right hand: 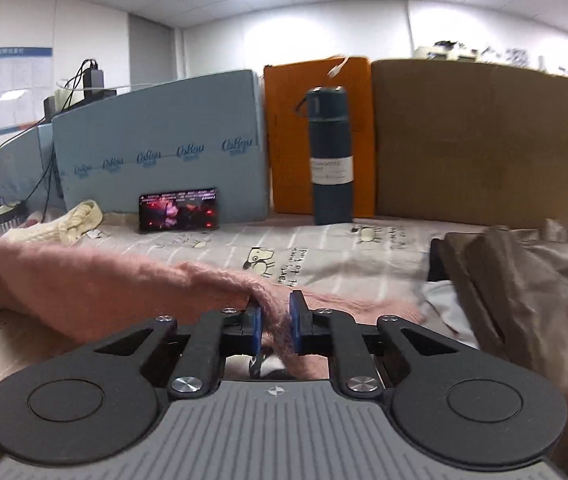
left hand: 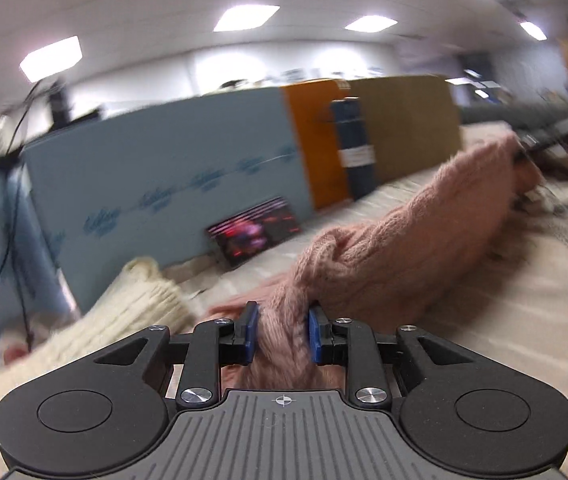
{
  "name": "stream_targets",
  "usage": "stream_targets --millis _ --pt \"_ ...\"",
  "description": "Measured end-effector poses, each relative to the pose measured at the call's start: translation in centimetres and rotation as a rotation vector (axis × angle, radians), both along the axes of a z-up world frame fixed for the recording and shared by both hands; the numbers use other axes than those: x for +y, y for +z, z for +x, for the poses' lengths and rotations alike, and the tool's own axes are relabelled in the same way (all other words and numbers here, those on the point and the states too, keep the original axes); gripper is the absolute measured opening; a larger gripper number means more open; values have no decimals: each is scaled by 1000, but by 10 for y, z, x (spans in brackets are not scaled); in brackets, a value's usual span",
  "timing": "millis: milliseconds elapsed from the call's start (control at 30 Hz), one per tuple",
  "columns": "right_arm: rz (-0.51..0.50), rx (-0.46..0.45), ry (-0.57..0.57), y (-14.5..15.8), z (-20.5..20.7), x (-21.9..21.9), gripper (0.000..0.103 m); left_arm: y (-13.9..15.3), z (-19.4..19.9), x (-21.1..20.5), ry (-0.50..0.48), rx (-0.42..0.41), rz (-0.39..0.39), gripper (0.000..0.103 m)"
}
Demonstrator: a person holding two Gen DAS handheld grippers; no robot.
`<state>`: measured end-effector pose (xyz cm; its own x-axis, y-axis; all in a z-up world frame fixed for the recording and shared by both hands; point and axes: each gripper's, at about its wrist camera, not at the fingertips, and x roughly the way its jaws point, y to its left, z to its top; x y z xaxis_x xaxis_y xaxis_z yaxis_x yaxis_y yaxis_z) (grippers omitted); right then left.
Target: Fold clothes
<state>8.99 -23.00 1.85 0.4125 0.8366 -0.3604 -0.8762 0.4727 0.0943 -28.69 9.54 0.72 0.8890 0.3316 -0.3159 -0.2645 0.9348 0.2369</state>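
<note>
Left wrist view is showing the left gripper (left hand: 282, 330) clamping a thick bunch of the fuzzy pink knitted sweater (left hand: 404, 240) between its blue pads (left hand: 315, 334), the wool bulging out on both sides. From there the sweater is stretching away to the right, raised off the pale printed bedsheet (left hand: 524, 320), with its far end meeting a dark blurred shape I cannot make out. A cream cable-knit garment (left hand: 136, 304) is lying to the left of it, and much of this view is smeared.

Over on the right wrist view, the right gripper (right hand: 275, 324) is pinching a thinner edge of the same pink sweater (right hand: 96, 284), its pads nearly together on the wool. The sweater is running off to the left above the sheet (right hand: 364, 256). A grey-brown folded garment (right hand: 524, 280) is sitting to the right. Against the blue foam board (right hand: 164, 136) a lit phone (right hand: 179, 211) is leaning, and a tall dark-blue flask (right hand: 330, 156) is standing before the orange board (right hand: 284, 140).
</note>
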Motion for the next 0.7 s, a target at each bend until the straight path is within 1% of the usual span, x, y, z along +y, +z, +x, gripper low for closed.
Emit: stream_targets --millis 100,167,233,300,333,367,400,433,467,500,533,567,600,667,700 --pt "-36 10 -15 -4 15 11 13 4 7 17 58 -21 -72 23" --pt "-45 14 -16 -3 24 18 13 6 11 27 94 -21 -78 23" --pt "-51 9 -20 -1 31 24 13 7 19 33 132 -21 -58 20" --pt "-70 2 -22 -2 37 29 13 6 23 39 131 -14 -76 20" --pt "-93 -5 -32 -3 40 32 13 6 26 44 132 -10 -108 20" --pt "-118 -13 -45 -5 43 36 16 5 29 48 132 -7 -141 20" --pt "-140 -17 -62 -6 47 39 23 5 30 52 122 -19 -179 23" --pt "-152 -15 -86 -8 50 40 28 6 32 56 110 -33 -217 27" --pt "-152 -4 -119 -8 54 39 36 7 34 60 97 -45 -255 32" --pt "-146 9 -153 -9 59 39 45 8 37 61 78 -50 -284 44" --pt "-131 26 -191 -9 63 37 50 10 41 62 58 -54 -313 60" --pt "-112 44 -231 -8 67 33 56 11 44 64 39 -57 -341 68" --pt "-93 53 -274 -8 70 30 58 11 48 63 21 -46 -360 82" --pt "-48 82 -345 -6 74 18 62 7 59 62 -5 10 -377 84" --pt "-23 100 -379 -4 75 12 65 3 62 60 -17 39 -373 84"
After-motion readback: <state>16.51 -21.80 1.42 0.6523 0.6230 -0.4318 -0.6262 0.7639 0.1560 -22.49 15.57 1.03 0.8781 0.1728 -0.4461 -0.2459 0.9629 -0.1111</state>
